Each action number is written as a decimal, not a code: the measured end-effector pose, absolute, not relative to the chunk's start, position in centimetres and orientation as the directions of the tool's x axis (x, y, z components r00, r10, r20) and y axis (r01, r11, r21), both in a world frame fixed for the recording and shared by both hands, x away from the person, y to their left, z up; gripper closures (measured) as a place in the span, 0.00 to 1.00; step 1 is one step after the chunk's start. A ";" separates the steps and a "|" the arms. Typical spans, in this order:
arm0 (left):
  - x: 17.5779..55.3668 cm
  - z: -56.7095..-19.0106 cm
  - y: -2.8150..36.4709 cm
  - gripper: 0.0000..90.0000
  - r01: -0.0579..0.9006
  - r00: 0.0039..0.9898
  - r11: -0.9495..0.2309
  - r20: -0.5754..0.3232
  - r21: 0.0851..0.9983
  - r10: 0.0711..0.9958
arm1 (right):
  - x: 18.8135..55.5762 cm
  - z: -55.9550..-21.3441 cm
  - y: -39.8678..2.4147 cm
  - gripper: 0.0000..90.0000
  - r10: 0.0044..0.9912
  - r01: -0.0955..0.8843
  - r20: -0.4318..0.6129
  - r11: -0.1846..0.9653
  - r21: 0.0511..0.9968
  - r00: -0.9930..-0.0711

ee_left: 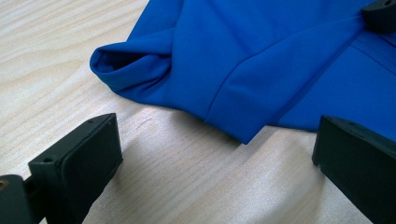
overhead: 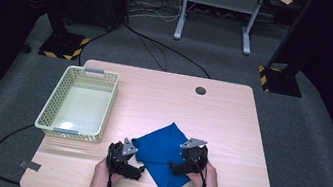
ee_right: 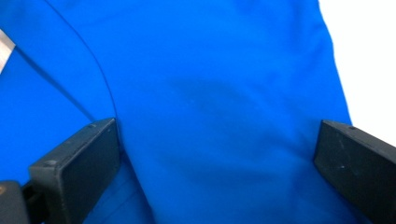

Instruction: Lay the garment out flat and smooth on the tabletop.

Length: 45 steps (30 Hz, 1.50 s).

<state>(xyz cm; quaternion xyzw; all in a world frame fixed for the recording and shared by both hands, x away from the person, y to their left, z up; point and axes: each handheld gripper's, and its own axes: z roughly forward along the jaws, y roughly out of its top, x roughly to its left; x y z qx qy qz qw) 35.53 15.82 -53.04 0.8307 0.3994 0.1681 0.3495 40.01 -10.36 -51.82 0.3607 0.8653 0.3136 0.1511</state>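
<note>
A folded blue cloth [overhead: 165, 154] lies on the wooden table [overhead: 168, 104] near its front edge. My left gripper [overhead: 135, 168] rests at the cloth's left edge, jaws wide apart and open. In the left gripper view its gripper [ee_left: 217, 154] hovers over bare wood just short of the blue cloth [ee_left: 261, 60] and its folded corner. My right gripper [overhead: 174, 167] sits on the cloth's right part, open. In the right gripper view that gripper [ee_right: 217, 163] straddles the blue cloth [ee_right: 210, 93], with fabric between the spread jaws.
A pale yellow plastic basket [overhead: 79, 103] stands at the table's left, nothing in it. A round cable hole [overhead: 200, 90] sits near the far edge. Tape strips [overhead: 29, 165] mark the front corners. Beyond the table are stand feet and cables on grey floor.
</note>
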 end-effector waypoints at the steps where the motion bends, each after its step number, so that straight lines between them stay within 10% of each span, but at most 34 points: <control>1: 35.5 -53.0 15.8 0.01 0.546 0.625 -0.437 0.000 0.715 0.781 | 40.0 -51.8 -10.4 0.01 0.719 0.529 -0.035 0.543 0.652 -0.694; 18: 35.4 -53.1 15.7 0.00 0.536 0.635 -0.448 0.008 0.715 0.772 | 39.2 -51.1 -4.3 0.18 0.607 0.414 -0.057 0.605 0.680 -0.793; 31: 35.5 -53.1 15.7 0.00 0.542 0.633 -0.445 0.002 0.713 0.774 | 39.4 -50.9 -4.7 0.81 0.660 0.428 -0.072 0.563 0.707 -0.748; 45: 35.5 -53.1 15.7 0.00 0.544 0.631 -0.442 0.000 0.713 0.776 | 39.6 -49.5 -6.3 0.93 0.687 0.424 -0.031 0.482 0.767 -0.726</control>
